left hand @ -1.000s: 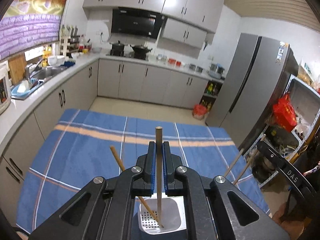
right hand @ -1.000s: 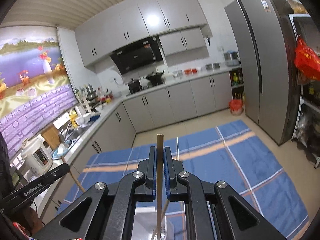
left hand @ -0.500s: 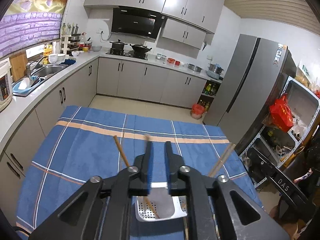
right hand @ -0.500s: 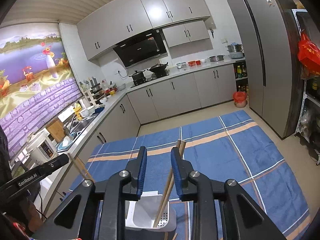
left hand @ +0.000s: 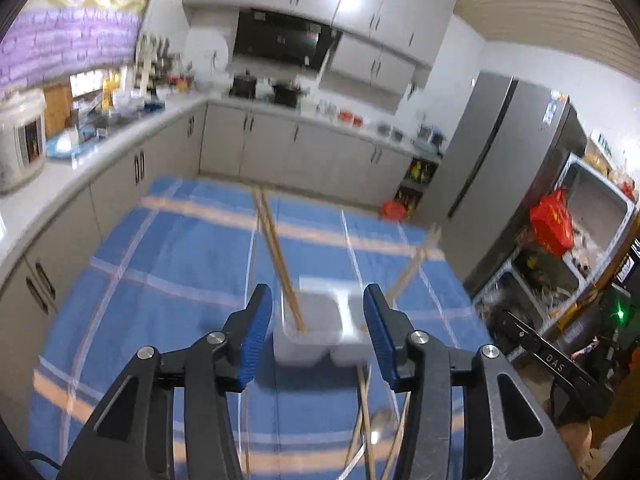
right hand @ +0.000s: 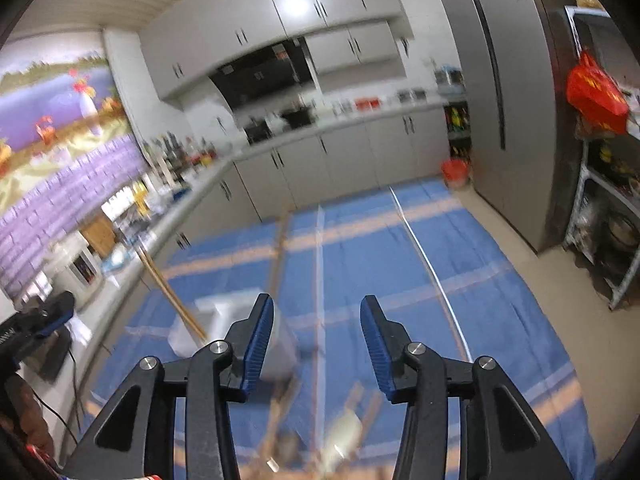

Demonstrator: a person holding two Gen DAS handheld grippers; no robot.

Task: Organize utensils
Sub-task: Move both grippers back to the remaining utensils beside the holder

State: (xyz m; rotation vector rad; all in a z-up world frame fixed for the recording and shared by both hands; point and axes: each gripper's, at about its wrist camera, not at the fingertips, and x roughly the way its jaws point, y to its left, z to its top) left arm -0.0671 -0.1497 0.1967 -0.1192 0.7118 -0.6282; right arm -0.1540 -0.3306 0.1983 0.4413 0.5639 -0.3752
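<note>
A white utensil holder [left hand: 320,332] stands on the blue checked cloth, just past my left gripper [left hand: 318,308]. That gripper's jaws are opening and hold nothing. Two wooden chopsticks [left hand: 276,256] lean left in the holder, and another pair [left hand: 412,268] leans out to the right. In the right wrist view the holder [right hand: 212,316] sits left of my right gripper [right hand: 316,312], partly behind its left finger. The right jaws are opening too, with only cloth between them. Loose chopsticks and a spoon [left hand: 372,432] lie on the cloth close to me, blurred [right hand: 340,436].
The blue checked tablecloth [left hand: 160,280] covers the table. A kitchen counter [left hand: 80,160] runs along the left. A grey fridge [left hand: 500,152] and a shelf with a red bag [left hand: 552,224] stand to the right. The other gripper's black body [left hand: 560,364] shows at the right edge.
Both grippers held an upright chopstick over the holder; they have let go, opened, and drawn back. The chopsticks now lean in the holder.
</note>
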